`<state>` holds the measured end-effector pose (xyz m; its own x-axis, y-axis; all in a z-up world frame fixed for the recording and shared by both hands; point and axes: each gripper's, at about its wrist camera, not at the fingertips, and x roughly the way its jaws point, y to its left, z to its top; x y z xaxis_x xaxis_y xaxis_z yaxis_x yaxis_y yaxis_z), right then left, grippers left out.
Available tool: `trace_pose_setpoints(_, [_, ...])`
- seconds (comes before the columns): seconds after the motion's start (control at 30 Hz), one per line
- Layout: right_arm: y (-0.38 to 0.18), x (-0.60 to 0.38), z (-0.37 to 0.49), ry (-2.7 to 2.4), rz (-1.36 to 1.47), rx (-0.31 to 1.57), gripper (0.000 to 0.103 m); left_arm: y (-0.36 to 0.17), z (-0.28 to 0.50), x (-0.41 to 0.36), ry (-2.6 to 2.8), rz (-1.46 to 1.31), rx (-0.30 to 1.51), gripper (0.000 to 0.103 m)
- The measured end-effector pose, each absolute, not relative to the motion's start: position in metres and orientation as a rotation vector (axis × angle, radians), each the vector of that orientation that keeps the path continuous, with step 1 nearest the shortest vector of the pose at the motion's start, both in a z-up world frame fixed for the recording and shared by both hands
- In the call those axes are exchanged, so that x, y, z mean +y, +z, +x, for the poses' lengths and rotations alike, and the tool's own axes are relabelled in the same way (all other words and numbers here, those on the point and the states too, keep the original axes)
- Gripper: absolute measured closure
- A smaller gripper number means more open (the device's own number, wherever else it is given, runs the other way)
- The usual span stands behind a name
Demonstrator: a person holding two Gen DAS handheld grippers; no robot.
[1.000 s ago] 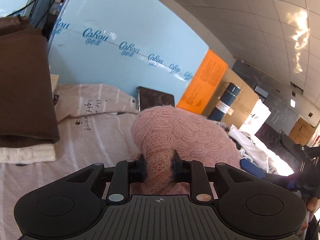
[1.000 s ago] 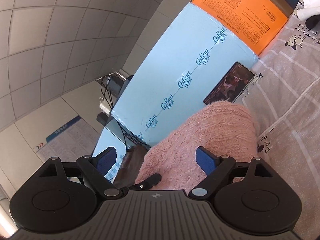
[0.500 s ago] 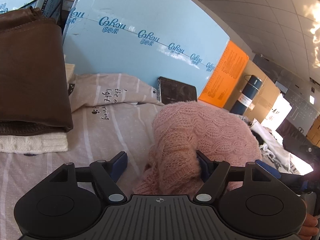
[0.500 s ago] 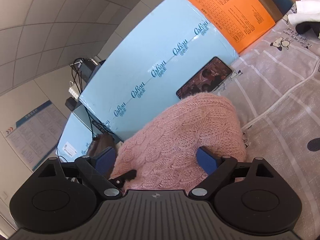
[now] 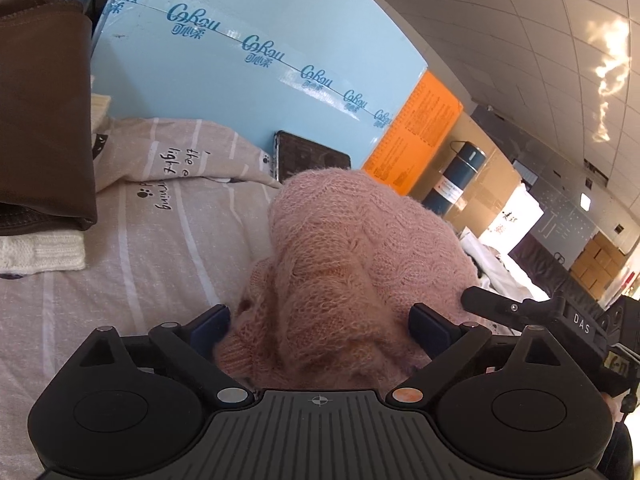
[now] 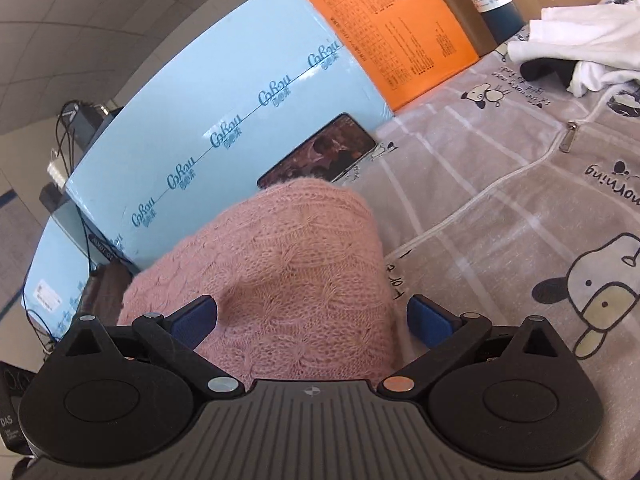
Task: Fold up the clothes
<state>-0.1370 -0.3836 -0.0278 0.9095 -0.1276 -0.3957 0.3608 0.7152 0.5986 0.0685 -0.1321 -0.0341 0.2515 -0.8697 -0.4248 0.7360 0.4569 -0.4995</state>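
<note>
Pink cable-knit sweater [image 5: 360,264], fuzzy, apparently folded into a rounded mound

A storeroom or office-like workroom rather than a home: a panelled ceiling [image 5: 500,20] runs overhead, stacked cardboard boxes [image 5: 596,256] stand in the far corner, and a large blue shipping carton [image 5: 248,80] with an orange printed sheet [image 6: 392,28] stands along the far edge of a cloth-covered work surface [image 6: 500,208].

The pink sweater [image 5: 360,256] is fuzzy cable-knit wool. The striped bed sheet [image 6: 520,216] is soft matt cloth. The blue board [image 5: 256,92] looks smooth, with glossy tape.
</note>
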Motion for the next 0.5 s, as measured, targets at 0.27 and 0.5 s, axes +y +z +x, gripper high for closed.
trace_pose_setpoints(0.27, [-0.026, -0.366, -0.131, -0.263, 0.646, 0.364, 0.023, -0.034, 0.068, -0.131, -1.097, -0.237, 0.703, 0.018])
trace_pose_setpoints(0.5, [-0.012, -0.343, -0.124, -0.350, 0.545, 0.372, 0.051, -0.029, 0.065, -0.124, -1.102, -0.246, 0.654, 0.050])
